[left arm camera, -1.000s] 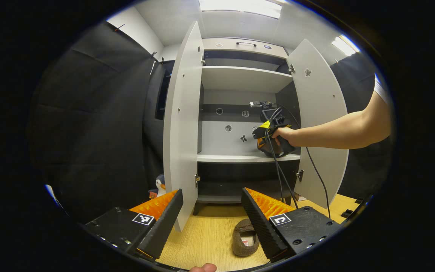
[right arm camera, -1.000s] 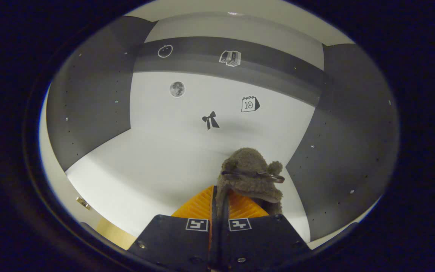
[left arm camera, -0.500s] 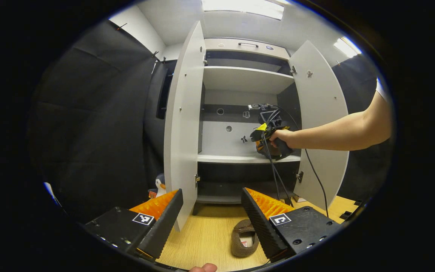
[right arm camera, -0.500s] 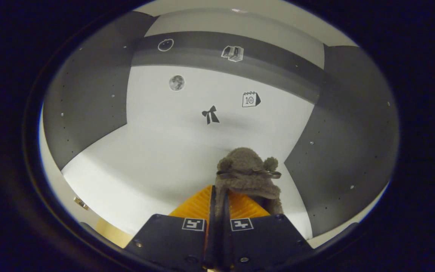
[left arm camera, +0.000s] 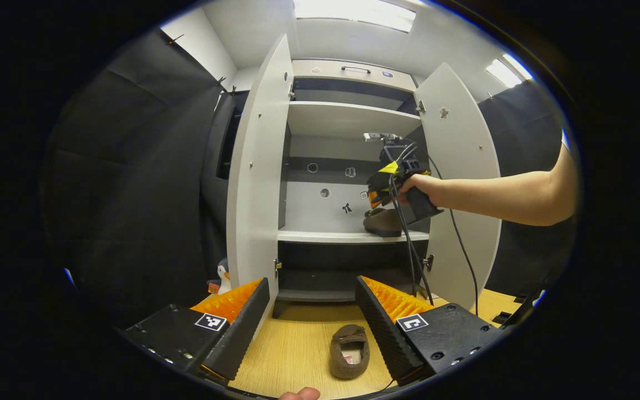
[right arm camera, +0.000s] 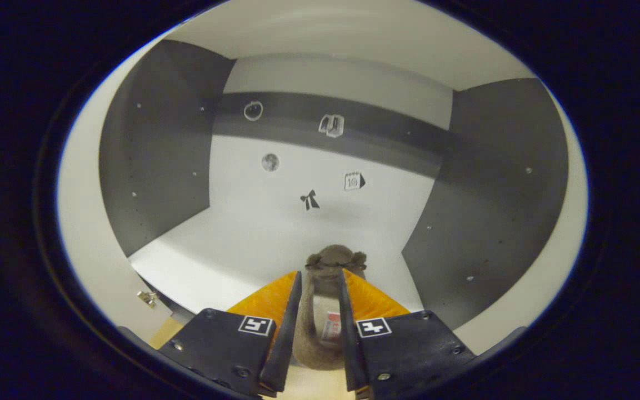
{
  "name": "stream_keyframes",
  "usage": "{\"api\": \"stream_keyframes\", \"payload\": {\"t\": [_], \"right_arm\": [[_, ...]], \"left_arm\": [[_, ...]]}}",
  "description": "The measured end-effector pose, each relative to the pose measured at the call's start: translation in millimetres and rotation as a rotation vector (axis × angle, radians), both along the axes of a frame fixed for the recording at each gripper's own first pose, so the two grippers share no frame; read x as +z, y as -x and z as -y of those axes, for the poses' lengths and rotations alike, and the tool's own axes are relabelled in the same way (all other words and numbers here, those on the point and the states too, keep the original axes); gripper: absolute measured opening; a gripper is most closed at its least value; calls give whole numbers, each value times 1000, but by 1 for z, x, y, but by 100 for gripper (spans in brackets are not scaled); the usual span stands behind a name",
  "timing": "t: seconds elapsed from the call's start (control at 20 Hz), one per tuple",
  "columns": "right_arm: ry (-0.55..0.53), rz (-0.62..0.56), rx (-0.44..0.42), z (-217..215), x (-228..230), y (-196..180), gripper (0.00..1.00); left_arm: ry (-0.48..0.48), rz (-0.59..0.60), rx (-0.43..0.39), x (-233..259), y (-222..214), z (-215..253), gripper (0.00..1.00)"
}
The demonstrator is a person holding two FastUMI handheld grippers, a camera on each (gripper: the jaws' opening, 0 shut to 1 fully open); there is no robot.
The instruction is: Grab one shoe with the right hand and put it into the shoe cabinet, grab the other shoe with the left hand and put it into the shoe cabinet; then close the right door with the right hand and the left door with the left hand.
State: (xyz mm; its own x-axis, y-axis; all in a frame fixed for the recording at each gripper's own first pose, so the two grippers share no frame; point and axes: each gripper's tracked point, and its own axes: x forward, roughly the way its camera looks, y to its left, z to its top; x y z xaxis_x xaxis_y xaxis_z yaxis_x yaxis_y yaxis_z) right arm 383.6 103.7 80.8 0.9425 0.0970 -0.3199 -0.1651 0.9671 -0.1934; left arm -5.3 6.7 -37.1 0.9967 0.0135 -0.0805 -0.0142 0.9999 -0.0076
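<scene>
The shoe cabinet [left arm camera: 348, 119] stands with both doors swung wide: the left door [left arm camera: 256, 183] and the right door [left arm camera: 459, 183] frame its pale shelves and dark side walls. In the right gripper view the middle shelf [right arm camera: 231, 244] runs back to a rear panel dotted with small stickers [right arm camera: 310, 199]. On the wooden floor [left arm camera: 298, 350] in front of the cabinet lies one brown fuzzy shoe [left arm camera: 349, 351], opening up, toe toward the cabinet, near the left gripper [left arm camera: 311, 325]; that gripper hovers low with its jaws spread wide and nothing between them. A person's bare forearm [left arm camera: 503, 194] reaches in from the right, the hand [left arm camera: 421, 186] holding the right gripper [left arm camera: 381, 194] just above the other shoe [left arm camera: 384, 221], which rests on the middle shelf toward its right side. In the right gripper view this shoe [right arm camera: 320, 311] sits between the right gripper [right arm camera: 313, 289] fingers, which are parted to a narrow gap; whether they touch its sides I cannot tell. A small penguin toy [left arm camera: 221, 275] stands on the floor left of the left door.
</scene>
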Motion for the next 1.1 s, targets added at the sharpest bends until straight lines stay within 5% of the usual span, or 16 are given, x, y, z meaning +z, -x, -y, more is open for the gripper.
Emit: {"api": "stream_keyframes", "payload": {"t": [0.25,0.55,0.6,0.8,1.1], "right_arm": [[-100,189,85,1,46,95,50],[-191,237,132,17,-23,218,60],[-192,240,114,24,-39,237,54],[-164,261,-31,60,-101,289,60],[-231,236,-93,87,-172,350,63]], "left_arm": [[-6,14,-40,3,-2,12,95],[-3,16,-90,3,1,27,95],[1,17,-98,2,2,30,95],[-4,-1,-132,-4,8,42,95],[-28,-65,-174,-27,15,61,95]]}}
